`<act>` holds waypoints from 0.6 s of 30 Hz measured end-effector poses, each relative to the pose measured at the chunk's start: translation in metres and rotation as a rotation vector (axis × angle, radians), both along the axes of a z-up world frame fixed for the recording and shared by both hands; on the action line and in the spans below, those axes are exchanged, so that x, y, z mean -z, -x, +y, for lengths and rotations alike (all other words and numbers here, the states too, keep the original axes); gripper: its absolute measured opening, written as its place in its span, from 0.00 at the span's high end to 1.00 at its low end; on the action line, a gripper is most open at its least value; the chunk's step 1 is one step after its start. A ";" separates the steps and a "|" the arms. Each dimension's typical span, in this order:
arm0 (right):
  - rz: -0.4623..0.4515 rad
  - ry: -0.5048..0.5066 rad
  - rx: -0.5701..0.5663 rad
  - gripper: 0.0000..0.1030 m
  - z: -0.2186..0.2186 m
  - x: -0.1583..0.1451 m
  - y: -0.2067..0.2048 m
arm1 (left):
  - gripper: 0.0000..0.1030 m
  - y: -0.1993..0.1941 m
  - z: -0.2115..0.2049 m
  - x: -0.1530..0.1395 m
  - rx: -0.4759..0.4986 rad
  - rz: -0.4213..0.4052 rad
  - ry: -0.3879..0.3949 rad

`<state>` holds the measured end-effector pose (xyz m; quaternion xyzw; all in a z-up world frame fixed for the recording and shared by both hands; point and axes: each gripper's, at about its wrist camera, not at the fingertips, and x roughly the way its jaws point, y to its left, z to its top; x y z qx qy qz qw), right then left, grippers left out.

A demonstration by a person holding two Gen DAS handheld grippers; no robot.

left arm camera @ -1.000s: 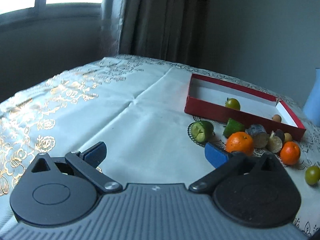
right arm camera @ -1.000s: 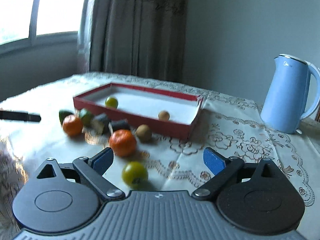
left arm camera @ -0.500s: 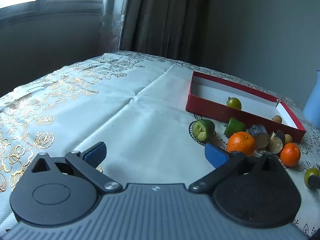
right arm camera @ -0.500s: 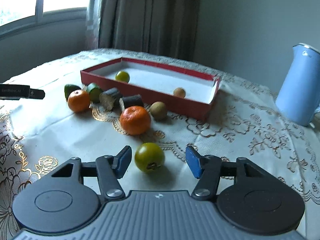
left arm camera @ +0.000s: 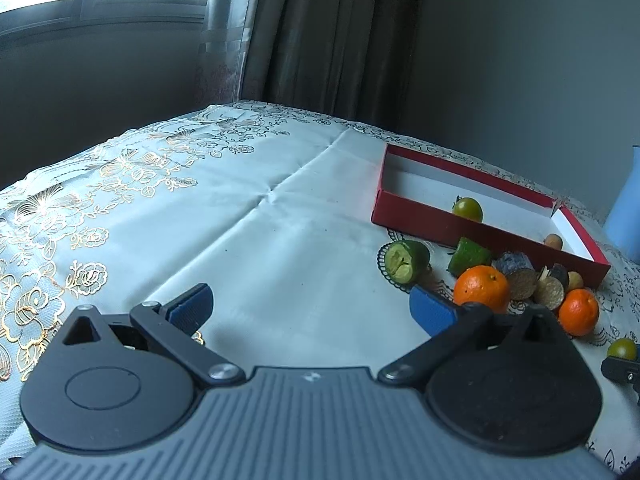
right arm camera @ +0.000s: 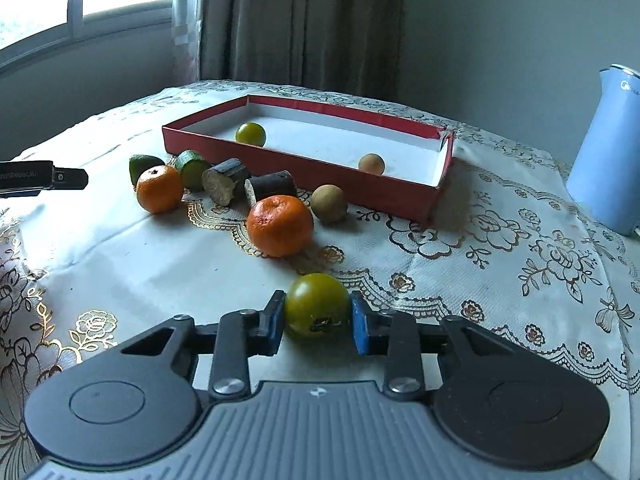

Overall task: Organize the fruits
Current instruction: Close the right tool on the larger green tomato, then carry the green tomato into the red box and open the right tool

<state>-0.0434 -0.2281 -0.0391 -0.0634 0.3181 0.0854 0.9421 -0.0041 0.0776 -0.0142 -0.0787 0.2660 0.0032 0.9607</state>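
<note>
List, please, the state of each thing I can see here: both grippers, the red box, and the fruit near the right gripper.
Right gripper: jaws have just been closing, now shut on the green fruit.
Left gripper: open, nothing between the pads.
Red box: open, holding two small fruits.
Nearer orange: loose on the tablecloth.

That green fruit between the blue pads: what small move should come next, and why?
Probably a short lift. The right gripper has just been closing, and its pads now press both sides of the green fruit, which sits on the tablecloth. The red box, already holding two fruits, lies beyond it.
</note>
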 end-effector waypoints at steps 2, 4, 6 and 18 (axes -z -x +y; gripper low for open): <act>-0.013 0.010 0.018 0.69 0.000 -0.001 0.001 | 0.00 0.000 0.000 0.000 -0.002 0.001 0.000; -0.038 0.017 0.033 0.69 0.000 -0.005 0.002 | 0.00 0.000 0.000 0.000 -0.003 0.002 -0.001; -0.067 0.028 0.056 0.69 0.001 -0.011 0.003 | 0.00 -0.001 -0.001 0.001 -0.004 0.004 -0.003; -0.217 0.113 0.191 0.69 0.007 -0.055 -0.030 | 0.00 -0.001 -0.001 0.001 -0.014 0.008 -0.004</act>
